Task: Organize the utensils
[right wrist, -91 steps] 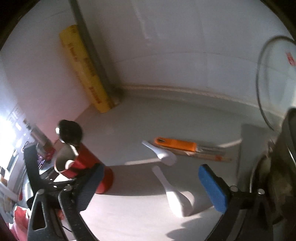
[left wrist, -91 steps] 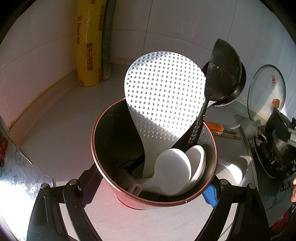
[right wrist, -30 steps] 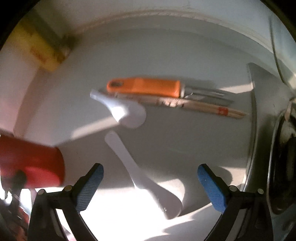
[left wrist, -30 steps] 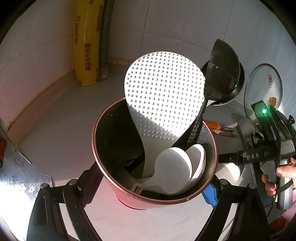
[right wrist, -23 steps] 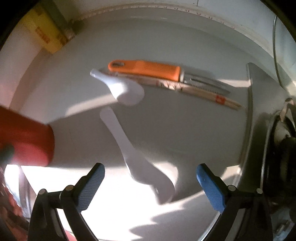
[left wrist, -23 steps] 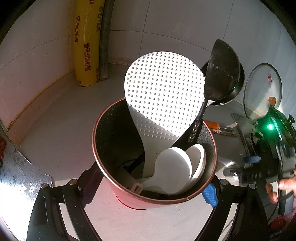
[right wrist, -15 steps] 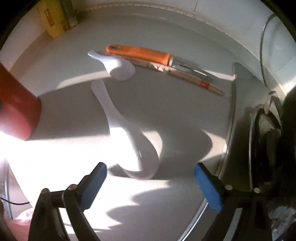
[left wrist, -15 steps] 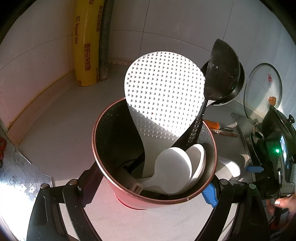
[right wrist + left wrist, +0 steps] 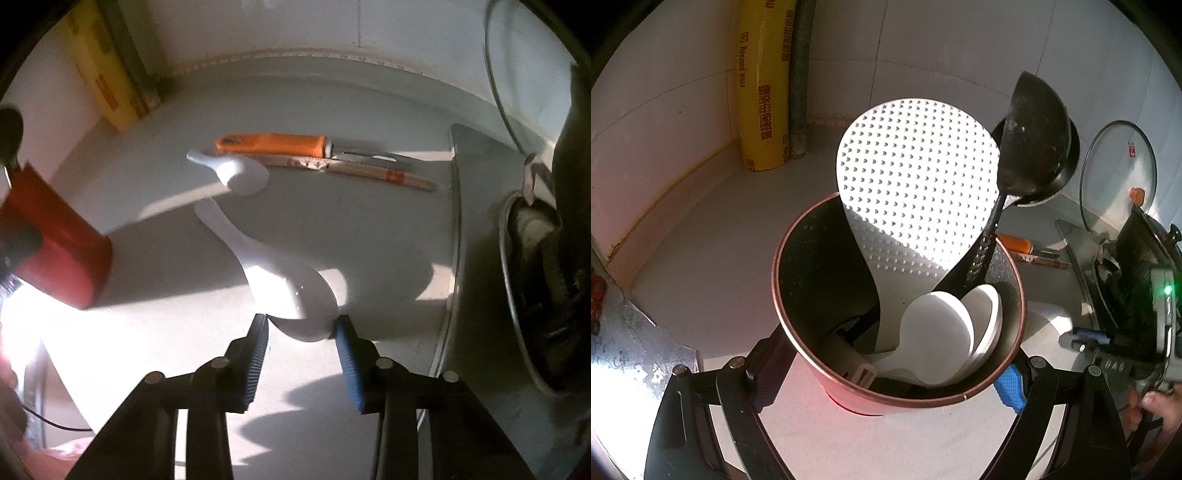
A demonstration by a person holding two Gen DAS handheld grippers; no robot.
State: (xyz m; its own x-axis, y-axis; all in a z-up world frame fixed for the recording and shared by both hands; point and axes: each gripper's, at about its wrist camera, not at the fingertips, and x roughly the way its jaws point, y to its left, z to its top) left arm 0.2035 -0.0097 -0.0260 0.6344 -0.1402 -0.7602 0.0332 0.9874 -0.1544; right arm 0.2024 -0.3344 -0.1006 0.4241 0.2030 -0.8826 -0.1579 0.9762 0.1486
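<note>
Jaws of the right gripper [image 9: 301, 326] had just been closing, and now pinched the bowl of the white spoon [image 9: 288, 291], which lay on the counter [image 9: 351, 236]. The left gripper [image 9: 886, 373] clamped the red holder [image 9: 849, 395]. Probably the lift toward this holder came next.

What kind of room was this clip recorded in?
Most likely a home kitchen: a tiled corner with a white countertop, a gas stove beside it, a glass pot lid leaning on the wall, and a red utensil holder full of spoons and a ladle.
</note>
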